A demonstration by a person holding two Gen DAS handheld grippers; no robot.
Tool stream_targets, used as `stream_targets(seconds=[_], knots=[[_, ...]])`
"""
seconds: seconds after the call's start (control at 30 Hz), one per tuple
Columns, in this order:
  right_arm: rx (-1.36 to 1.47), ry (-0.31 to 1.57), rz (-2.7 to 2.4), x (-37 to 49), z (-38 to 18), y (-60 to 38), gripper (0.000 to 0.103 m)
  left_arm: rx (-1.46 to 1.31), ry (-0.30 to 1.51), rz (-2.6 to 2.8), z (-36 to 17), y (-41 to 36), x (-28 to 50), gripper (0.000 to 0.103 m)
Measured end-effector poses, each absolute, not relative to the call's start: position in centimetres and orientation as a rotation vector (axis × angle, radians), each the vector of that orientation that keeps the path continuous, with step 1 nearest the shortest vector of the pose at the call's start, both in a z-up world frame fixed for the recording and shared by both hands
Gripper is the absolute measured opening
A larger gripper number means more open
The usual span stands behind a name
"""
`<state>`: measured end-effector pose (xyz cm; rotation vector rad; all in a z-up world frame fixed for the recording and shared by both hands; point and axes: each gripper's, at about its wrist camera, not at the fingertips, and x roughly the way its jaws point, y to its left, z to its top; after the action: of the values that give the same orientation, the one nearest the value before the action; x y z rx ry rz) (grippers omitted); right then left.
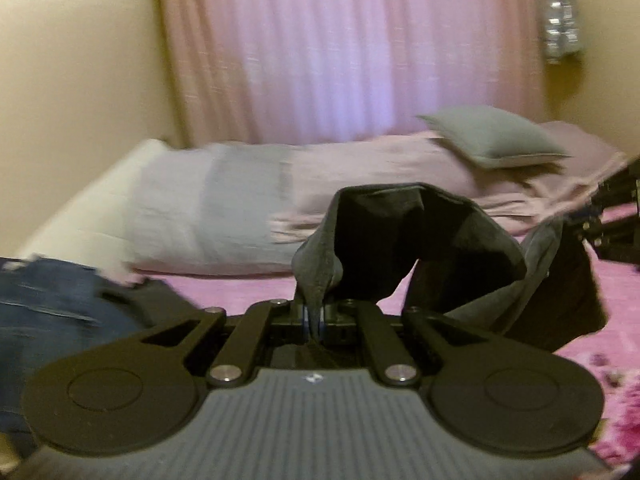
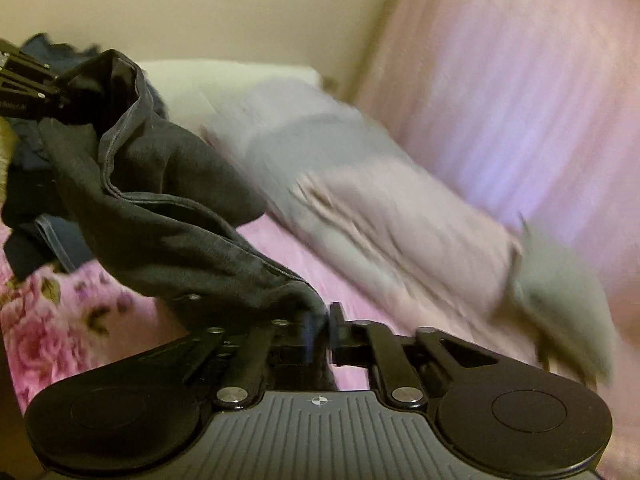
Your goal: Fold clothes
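A dark grey garment point(image 1: 440, 240) hangs in the air between my two grippers above a pink floral bed point(image 1: 240, 284). My left gripper point(image 1: 316, 320) is shut on one edge of it. My right gripper point(image 2: 320, 332) is shut on another edge; the garment point(image 2: 160, 200) stretches from it up to the left gripper point(image 2: 60, 92) at the far left of the right wrist view. The right gripper point(image 1: 592, 216) shows at the right edge of the left wrist view. The cloth sags in a loop between them.
Blue jeans point(image 1: 48, 304) lie on the bed at the left. Grey and pink pillows point(image 1: 224, 216) and a grey cushion point(image 1: 492, 136) lie along the back, under a pink curtain point(image 1: 340, 48). A pack of water bottles point(image 1: 560, 20) stands at the upper right.
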<state>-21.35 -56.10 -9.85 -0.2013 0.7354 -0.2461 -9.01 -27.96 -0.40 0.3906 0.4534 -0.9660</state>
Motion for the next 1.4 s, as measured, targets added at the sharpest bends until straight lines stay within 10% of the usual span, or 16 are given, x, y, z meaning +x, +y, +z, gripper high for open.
stream_targets(seconds=[0.3,0.53,0.6,0.67,0.87,1.4], knots=[[-0.302,0.74,-0.39,-30.7,-11.7,-46.6,0.003,0.418,0.363,-1.098,-0.7,-24.8,-16.9,0.003],[-0.227,0.918,-0.188,-33.9,-22.3,-38.8,0.003,0.481,0.691,-0.948,-11.1,-13.4,-19.3,0.004],[-0.196,0.988,-0.114,-34.4,-25.2,-36.8,0.022,0.524,0.802,-0.871,-14.5,-11.0,-20.2,0.005],[-0.171,1.027,-0.058,-35.1,-27.2,-35.4,0.087,0.557,0.884,-0.793,-16.7,-9.4,-20.1,0.006],[-0.028,1.031,-0.05,-36.8,-29.0,-41.3,0.088,0.599,0.944,-0.645,-18.6,-7.9,-20.7,0.026],[0.507,1.112,-0.153,-31.4,-34.5,-53.1,0.087,0.759,0.785,-1.166,-24.2,-36.8,-17.4,0.069]])
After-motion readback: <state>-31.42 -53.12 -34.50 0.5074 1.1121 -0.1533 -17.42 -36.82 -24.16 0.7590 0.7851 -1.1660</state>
